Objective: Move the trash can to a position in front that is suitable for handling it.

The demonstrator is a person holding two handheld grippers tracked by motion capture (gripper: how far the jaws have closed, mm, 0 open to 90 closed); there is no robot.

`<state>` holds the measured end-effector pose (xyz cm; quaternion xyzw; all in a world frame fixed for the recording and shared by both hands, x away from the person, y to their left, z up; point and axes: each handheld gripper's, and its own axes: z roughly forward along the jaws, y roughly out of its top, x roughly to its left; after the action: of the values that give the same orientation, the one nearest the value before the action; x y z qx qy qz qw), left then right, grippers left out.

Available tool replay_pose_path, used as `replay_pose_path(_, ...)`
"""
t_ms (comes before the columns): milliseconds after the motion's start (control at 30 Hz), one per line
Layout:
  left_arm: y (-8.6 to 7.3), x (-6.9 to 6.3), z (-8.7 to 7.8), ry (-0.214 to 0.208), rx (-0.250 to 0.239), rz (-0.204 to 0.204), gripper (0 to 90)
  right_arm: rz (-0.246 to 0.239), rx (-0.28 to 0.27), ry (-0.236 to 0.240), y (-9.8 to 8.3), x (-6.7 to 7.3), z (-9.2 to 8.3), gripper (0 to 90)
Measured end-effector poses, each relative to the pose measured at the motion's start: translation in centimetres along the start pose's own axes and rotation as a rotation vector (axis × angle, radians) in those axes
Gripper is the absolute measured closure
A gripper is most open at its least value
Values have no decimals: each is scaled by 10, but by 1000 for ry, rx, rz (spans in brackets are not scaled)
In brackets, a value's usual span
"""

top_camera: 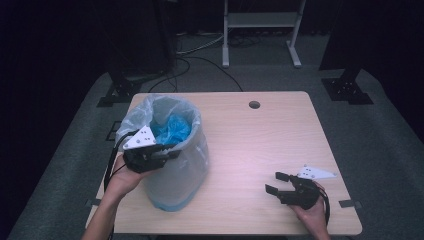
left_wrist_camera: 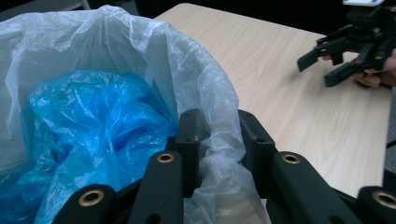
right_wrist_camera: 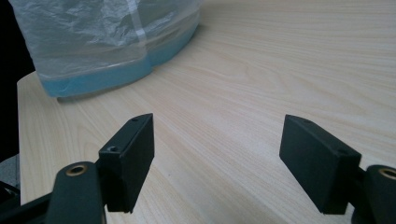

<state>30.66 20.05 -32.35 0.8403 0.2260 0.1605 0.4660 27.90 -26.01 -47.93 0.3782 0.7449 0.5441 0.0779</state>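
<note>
At the left of the high view, the left gripper (top_camera: 165, 150) pinches the thin, soft, likely slippery bag liner (top_camera: 187, 125) at its rim (the best hold), while the right gripper (top_camera: 276, 182) rests spread.

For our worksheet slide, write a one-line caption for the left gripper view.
Left gripper pinches the rim of a clear bag lining a bin holding crumpled blue plastic.

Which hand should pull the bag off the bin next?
Probably the left. The left gripper already pinches the clear bag at the bin's rim, while the right gripper sits open on the table, apart from it.
</note>
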Motion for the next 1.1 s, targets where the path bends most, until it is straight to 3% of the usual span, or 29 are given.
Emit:
replay_pose_path(400,0,-16,-2,-41,-2,11,719,2,3,2,0,0,1,252)
replay_pose_path(633,3,-13,-12,-42,-53,-30,531,5,1,2,0,0,1,252)
replay_pose_path(767,8,-7,-26,-2,-91,-54,395,9,2,0,0,-1,1,252)
replay_pose_path(967,10,4,-40,59,-142,-87,281,12,1,-4,0,-1,1,252)
replay_pose_path(1100,11,15,-50,146,-154,-90,244,20,-3,-7,-1,-2,0,252)
